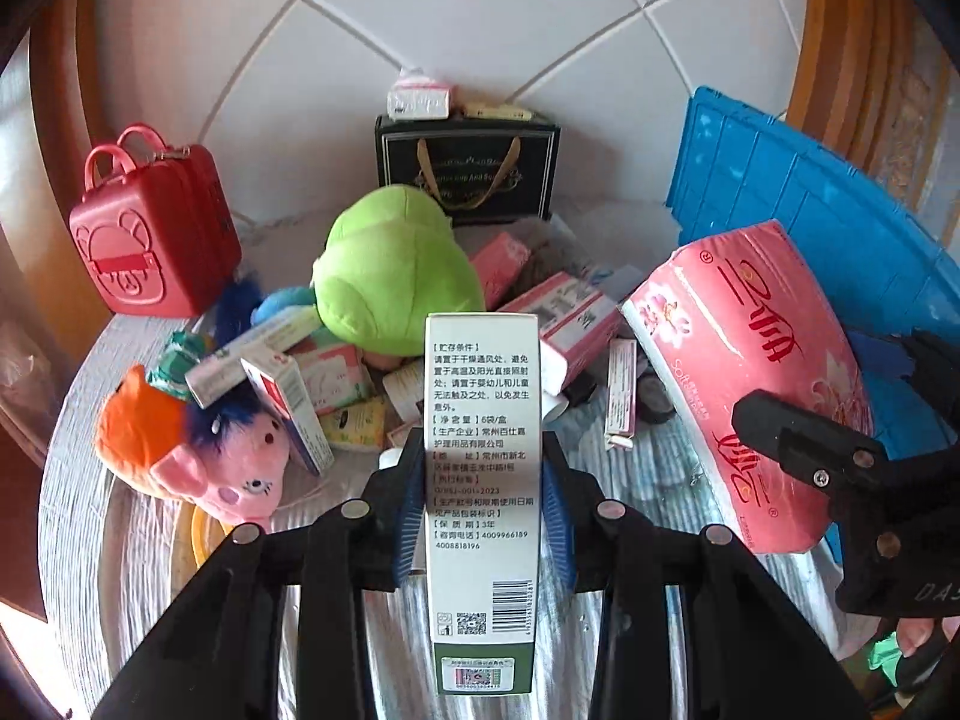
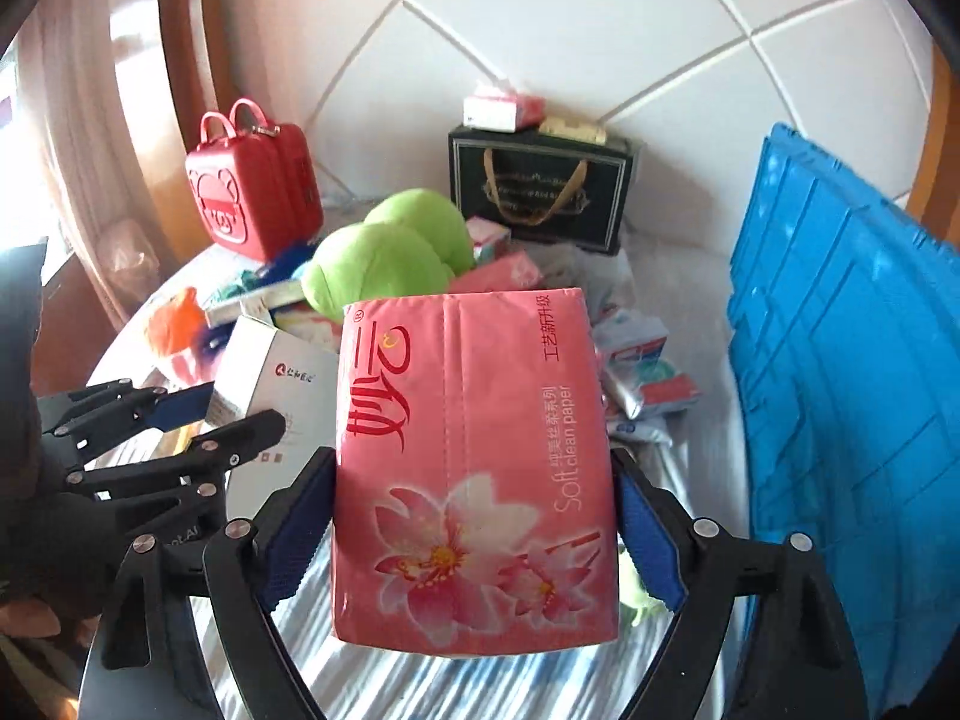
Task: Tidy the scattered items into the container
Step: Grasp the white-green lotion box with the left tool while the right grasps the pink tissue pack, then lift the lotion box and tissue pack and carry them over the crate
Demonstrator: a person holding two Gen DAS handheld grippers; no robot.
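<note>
Nearest, two black hand-held grippers with blue pads are raised side by side above a round table (image 1: 108, 546) covered in a pale striped cloth. The left gripper (image 1: 483, 480) is narrowed to a slim gap and clamps a tall white cardboard box with a green base and printed black text (image 1: 480, 468), held upright between its pads. Just to its right, the right gripper (image 2: 474, 516) stands wide, its pads pressing both sides of a soft pink plastic pack of tissues printed with pink flowers (image 2: 474, 468), which is lifted clear of the cloth. Beyond the tools the tabletop is strewn with clutter: at the near left lies a pink plush animal with orange and blue fur (image 1: 204, 450), and around it small white and pink cartons (image 1: 288, 396) lie tumbled over each other. In the middle of the heap sits a round lime-green plush toy (image 1: 390, 276), with more pink and white packets (image 1: 564, 324) to its right. On the right side, beside the pink pack, a large bright blue ribbed plastic crate (image 2: 840, 396) rises with its wall facing the grippers. Farther back on the left stands a red plastic case with two loop handles (image 1: 150, 228). At the far centre stands a black gift bag with gold cord handles (image 1: 468, 168), with a small white and pink box (image 1: 420, 99) lying on its top, against a wall of white tiles (image 1: 480, 12).
</note>
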